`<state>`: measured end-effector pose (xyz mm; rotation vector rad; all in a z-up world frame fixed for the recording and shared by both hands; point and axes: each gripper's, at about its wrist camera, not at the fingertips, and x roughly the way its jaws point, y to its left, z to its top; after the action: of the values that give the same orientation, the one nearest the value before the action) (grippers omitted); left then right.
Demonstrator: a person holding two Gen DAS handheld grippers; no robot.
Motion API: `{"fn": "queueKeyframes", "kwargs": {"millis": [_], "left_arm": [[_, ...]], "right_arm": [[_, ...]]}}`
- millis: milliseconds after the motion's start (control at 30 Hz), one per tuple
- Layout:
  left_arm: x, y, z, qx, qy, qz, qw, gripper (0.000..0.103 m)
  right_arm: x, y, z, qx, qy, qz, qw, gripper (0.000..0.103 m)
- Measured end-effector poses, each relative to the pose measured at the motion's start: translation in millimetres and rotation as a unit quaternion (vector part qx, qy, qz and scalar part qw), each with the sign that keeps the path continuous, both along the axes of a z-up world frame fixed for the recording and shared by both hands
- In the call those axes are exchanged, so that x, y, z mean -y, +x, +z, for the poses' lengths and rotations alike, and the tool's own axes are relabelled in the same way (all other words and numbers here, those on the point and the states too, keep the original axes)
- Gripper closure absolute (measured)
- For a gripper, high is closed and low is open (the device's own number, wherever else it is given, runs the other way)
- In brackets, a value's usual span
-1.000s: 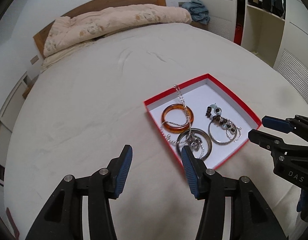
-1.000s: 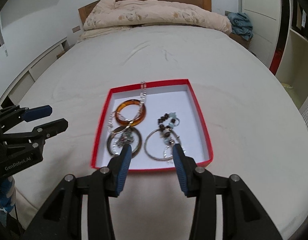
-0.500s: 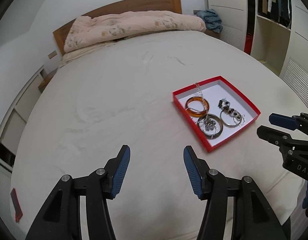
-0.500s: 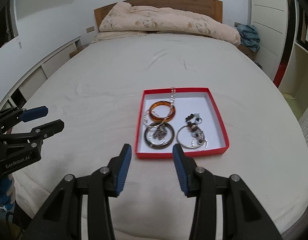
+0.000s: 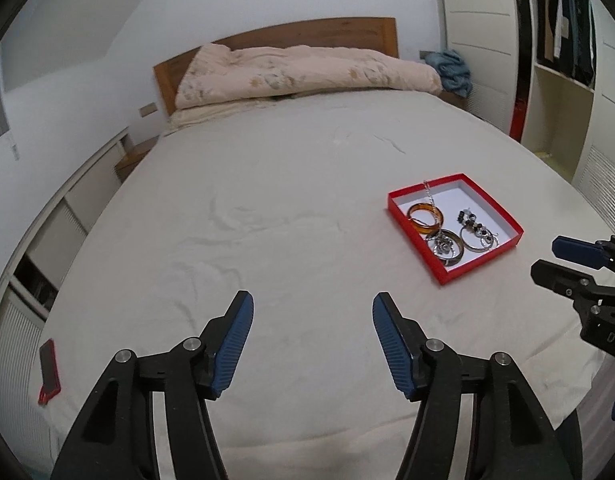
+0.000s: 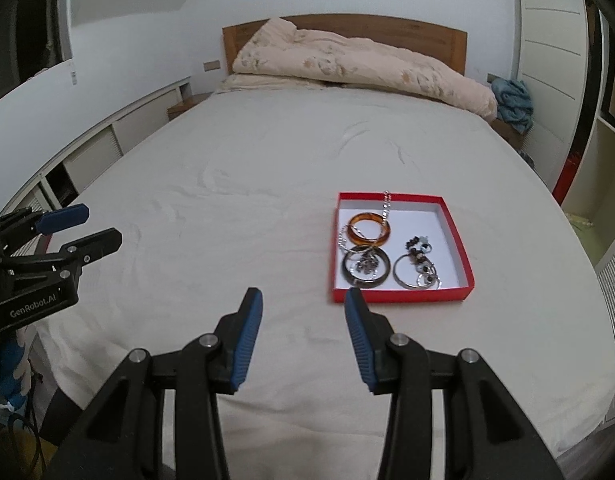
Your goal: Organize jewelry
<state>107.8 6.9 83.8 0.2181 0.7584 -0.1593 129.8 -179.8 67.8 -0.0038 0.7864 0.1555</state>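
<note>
- Left gripper (image 5: 312,322): blue-padded fingers spread wide apart, nothing between them; it hovers over bare bed sheet (image 5: 267,208), well apart from the red tray (image 5: 431,257), which lies ahead and to its right.
- Right gripper (image 6: 302,311): fingers likewise apart and empty; its right fingertip (image 6: 353,300) sits just short of the tray's near left corner, not touching it.
- Red tray: a shallow, white-lined box resting flat on the sheet, holding all the jewelry.
- Amber bangle (image 6: 368,229): far left part of the tray, lying flat.
- Silver chain (image 6: 385,204): draped over the tray's far rim, running across the amber bangle and toward the dark bangle.
- Dark bangle (image 6: 365,268): near left part of the tray, just beside the amber bangle, with a small metal cluster inside its ring.
- Silver hoop (image 6: 412,276): near right part of the tray, beside the dark bangle; a beaded strand (image 6: 418,249) lies across it.
- Folded duvet (image 6: 359,64): at the head of the bed against the wooden headboard (image 6: 427,36), well apart from the tray.
- Red-cased phone (image 5: 49,372): at the sheet's left edge, far from the tray.
</note>
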Motion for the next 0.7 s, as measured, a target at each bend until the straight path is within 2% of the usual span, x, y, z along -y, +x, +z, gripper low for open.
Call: {"fn": "queueKeyframes", "kwargs": {"millis": [200, 333, 433, 700], "left_arm": [[-27.5, -34.6, 8.0, 0.015, -0.005, 0.029, 0.9995, 0.035], [-40.4, -58.9, 15.8, 0.033, -0.008, 0.042, 0.9986, 0.031], [-47.6, -72.3, 21.0, 0.042, -0.016, 0.049, 0.9977, 0.026], [-51.4, -99.1, 32.6, 0.063, -0.031, 0.056, 0.9959, 0.019]], "right_arm": [[-22.6, -29.2, 16.6, 0.021, 0.002, 0.016, 1.000, 0.062], [-35.8, -46.6, 24.9, 0.034, 0.005, 0.024, 0.999, 0.052], [-43.9, -59.9, 29.3, 0.042, 0.007, 0.031, 0.999, 0.051], [-52.2, -85.8, 42.2, 0.065, 0.011, 0.025, 0.998, 0.051]]}}
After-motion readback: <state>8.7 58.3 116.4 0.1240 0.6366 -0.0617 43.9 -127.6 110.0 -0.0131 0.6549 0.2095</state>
